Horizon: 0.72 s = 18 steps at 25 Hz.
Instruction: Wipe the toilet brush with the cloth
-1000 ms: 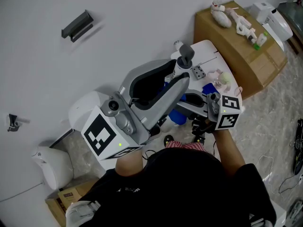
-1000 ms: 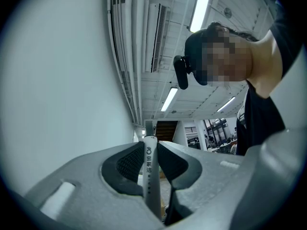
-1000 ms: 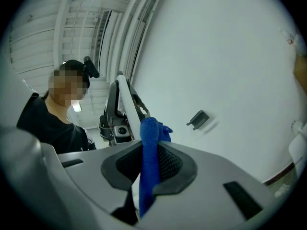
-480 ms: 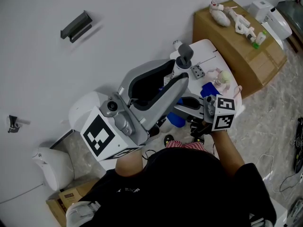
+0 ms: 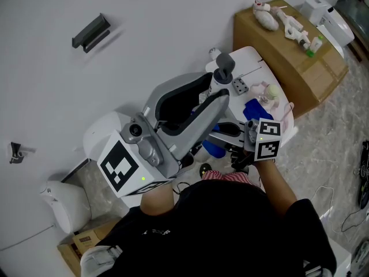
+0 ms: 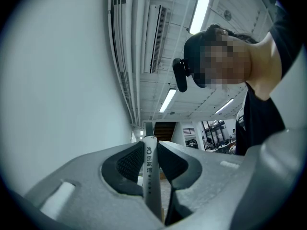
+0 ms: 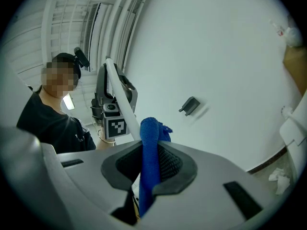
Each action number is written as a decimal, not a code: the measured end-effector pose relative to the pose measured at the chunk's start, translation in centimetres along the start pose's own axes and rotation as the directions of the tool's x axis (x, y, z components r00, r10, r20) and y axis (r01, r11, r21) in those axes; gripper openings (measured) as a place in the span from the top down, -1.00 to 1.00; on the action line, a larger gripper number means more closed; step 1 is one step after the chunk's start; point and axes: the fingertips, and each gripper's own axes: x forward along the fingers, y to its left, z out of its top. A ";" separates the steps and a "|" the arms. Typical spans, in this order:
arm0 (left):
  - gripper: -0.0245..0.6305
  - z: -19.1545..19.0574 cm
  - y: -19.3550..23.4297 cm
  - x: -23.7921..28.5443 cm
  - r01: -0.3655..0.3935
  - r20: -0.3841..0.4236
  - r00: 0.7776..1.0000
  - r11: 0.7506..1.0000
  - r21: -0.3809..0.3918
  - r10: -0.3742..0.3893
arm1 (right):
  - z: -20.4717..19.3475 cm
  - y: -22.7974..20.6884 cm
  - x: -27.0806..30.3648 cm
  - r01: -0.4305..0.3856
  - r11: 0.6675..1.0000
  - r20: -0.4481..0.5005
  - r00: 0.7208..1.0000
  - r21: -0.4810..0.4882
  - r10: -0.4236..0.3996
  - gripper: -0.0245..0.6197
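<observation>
My left gripper [image 6: 149, 150] is shut on the white handle of the toilet brush [image 6: 150, 181], whose printed end sticks out past the jaws. In the head view the left gripper [image 5: 216, 88] fills the middle and points up and to the right. My right gripper [image 7: 151, 150] is shut on a folded blue cloth [image 7: 149, 162] that stands up between its pads. From there I see the brush handle [image 7: 116, 96] rising out of the left gripper [image 7: 114, 123]. In the head view the right gripper [image 5: 223, 133] sits just below the left one, with the cloth [image 5: 215, 146] under it.
A small white table [image 5: 256, 68] behind the grippers carries small items and something blue [image 5: 253, 108]. A cardboard box [image 5: 300, 62] with white bottles stands at the right. A grey bracket [image 5: 91, 32] hangs on the wall. A white container [image 5: 63, 203] stands on the floor at the left.
The right gripper with the cloth has sunk a little and shifted left, closer under the left gripper. The left gripper and the brush have stayed still.
</observation>
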 end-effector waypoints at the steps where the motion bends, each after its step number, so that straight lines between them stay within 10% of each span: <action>1: 0.65 0.0 -0.1 0.0 0.001 0.001 1.000 1.000 0.001 -0.001 | -0.3 -0.1 -0.1 0.003 1.000 -0.005 1.000 0.004 -0.003 0.73; 18: 0.65 0.5 -0.3 0.2 0.016 0.012 1.000 1.000 0.000 -0.016 | -4.2 -2.2 0.1 0.059 0.997 -0.132 0.990 0.054 -0.052 0.73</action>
